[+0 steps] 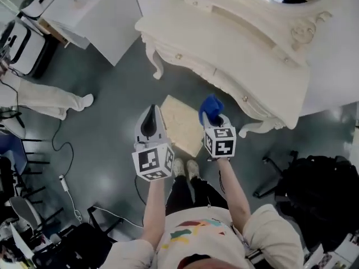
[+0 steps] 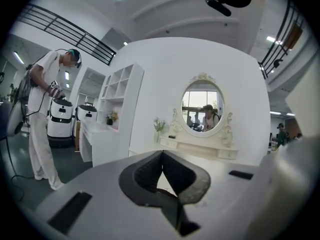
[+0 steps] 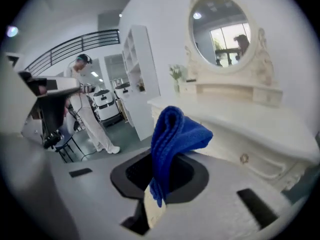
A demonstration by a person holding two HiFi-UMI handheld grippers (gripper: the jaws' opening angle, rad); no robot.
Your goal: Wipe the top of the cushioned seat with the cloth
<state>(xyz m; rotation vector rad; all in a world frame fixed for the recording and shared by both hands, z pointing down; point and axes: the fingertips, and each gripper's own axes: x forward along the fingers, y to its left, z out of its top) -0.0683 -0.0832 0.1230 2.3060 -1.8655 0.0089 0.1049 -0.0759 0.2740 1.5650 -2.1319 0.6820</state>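
Observation:
A cream cushioned seat stands on the floor in front of the dressing table, below and between my two grippers. My right gripper is shut on a folded blue cloth, which sticks up from the jaws and hangs over the seat's right edge in the head view, where the cloth shows as a blue lump. My left gripper is held over the floor just left of the seat, jaws pressed together with nothing between them; in the left gripper view its dark pads meet.
A cream dressing table with an oval mirror stands just beyond the seat. A person in white stands at the left by white robots. Cables trail on the grey floor; a black chair sits at right.

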